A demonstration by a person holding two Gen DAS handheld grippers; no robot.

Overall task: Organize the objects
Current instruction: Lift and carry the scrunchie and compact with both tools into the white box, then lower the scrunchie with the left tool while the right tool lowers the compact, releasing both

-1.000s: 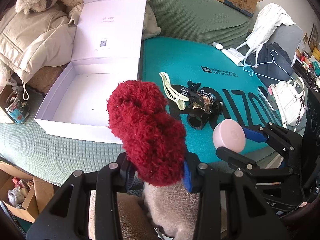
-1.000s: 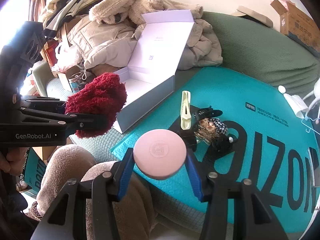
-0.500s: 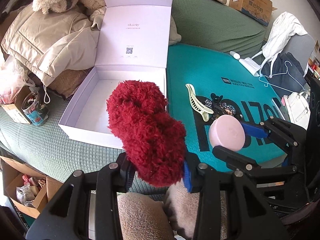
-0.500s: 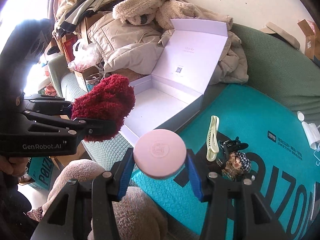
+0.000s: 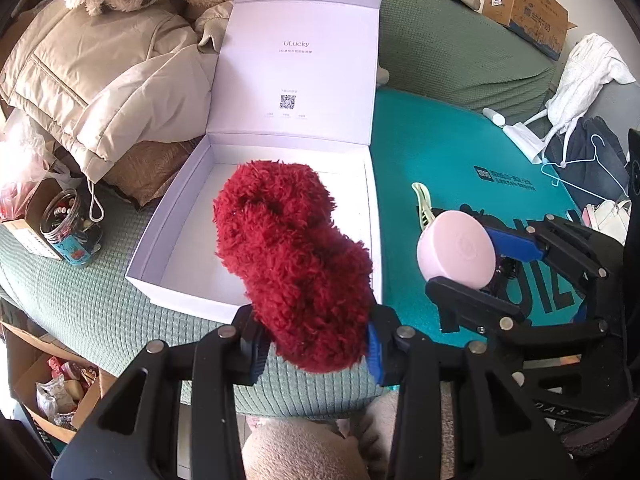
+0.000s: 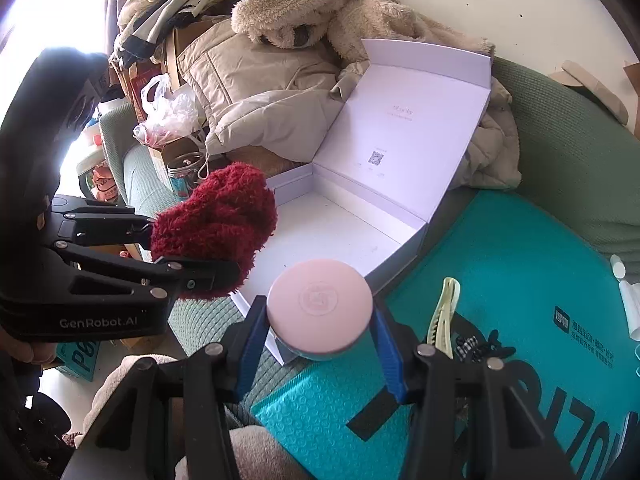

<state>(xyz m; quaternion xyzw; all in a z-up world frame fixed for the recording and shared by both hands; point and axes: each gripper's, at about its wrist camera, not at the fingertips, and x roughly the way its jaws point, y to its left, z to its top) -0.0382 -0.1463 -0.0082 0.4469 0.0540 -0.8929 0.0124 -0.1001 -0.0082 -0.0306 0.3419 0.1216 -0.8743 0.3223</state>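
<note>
The red scrunchie is pinched by the left gripper, the pink case by the right gripper. Both are best carried fully over the box rim, lowered inside, then released well apart.

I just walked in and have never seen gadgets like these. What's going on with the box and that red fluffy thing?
A person is tidying up with a handheld gripper in each hand. The left gripper clamps a red fluffy item, and the right gripper clamps a round pink case. Both hang near the front edge of an open white box, whose visible inside is bare. A pale yellow hair clip and other small accessories lie on the teal mat beside it.
</note>
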